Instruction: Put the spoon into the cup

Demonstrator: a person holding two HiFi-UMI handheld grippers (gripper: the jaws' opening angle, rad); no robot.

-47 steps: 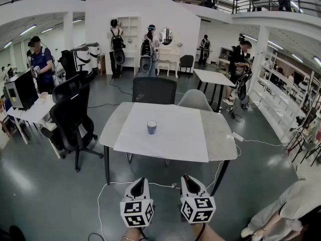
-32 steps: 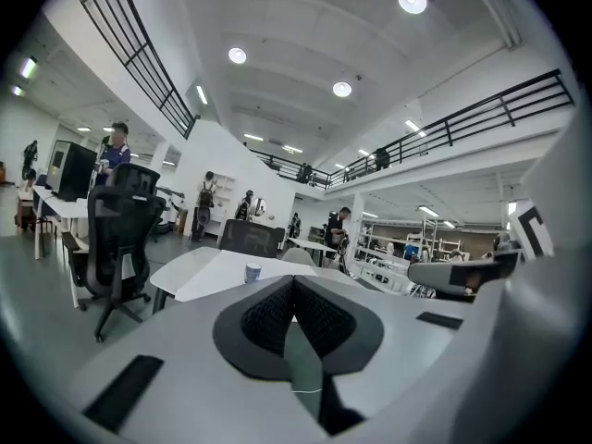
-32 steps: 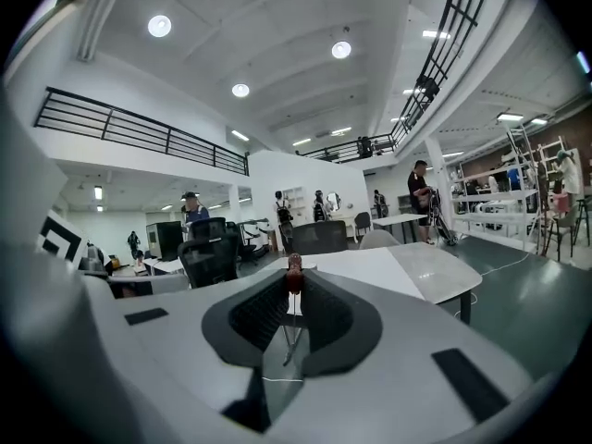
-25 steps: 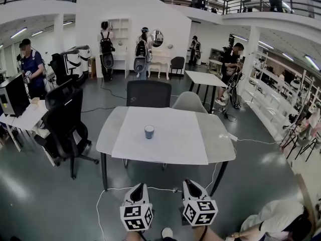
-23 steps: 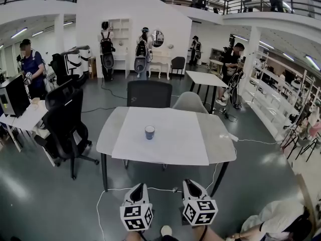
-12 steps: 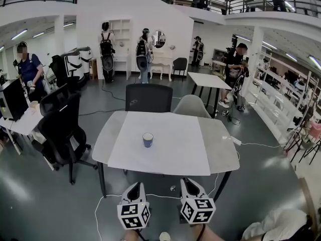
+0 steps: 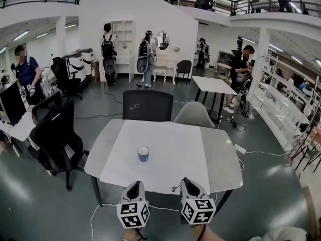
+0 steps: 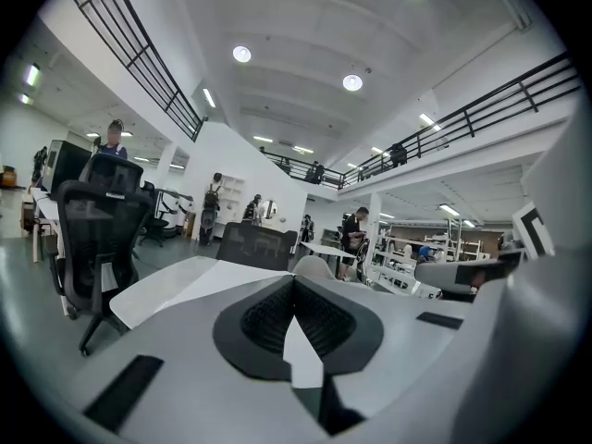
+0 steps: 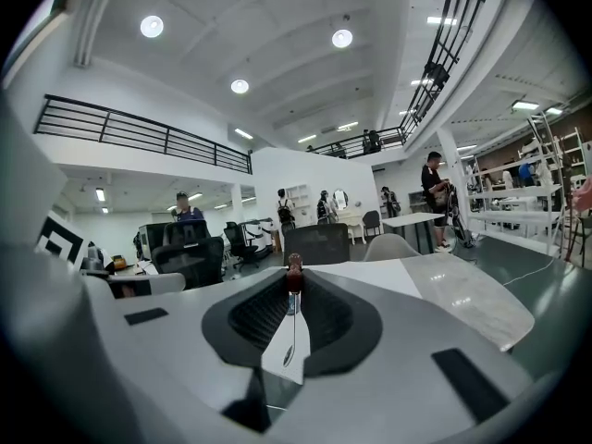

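A small blue cup stands upright on the white cloth of a grey table, left of the middle. My right gripper is over the table's near edge, shut on a thin metal spoon. The spoon's dark red handle end sticks out past the fingertips, and its bowl lies back between the pads. My left gripper hovers beside the right one at the near edge, shut with nothing in it. The cup is ahead of both grippers, nearer the left one.
A dark chair and a grey chair stand at the table's far side. A black office chair is at the left. A cable lies on the floor by the near left table leg. Several people stand further back.
The table and cup have come closer and lower in the head view. Both grippers have moved forward together to the table's near edge. The spoon stays in the right gripper.
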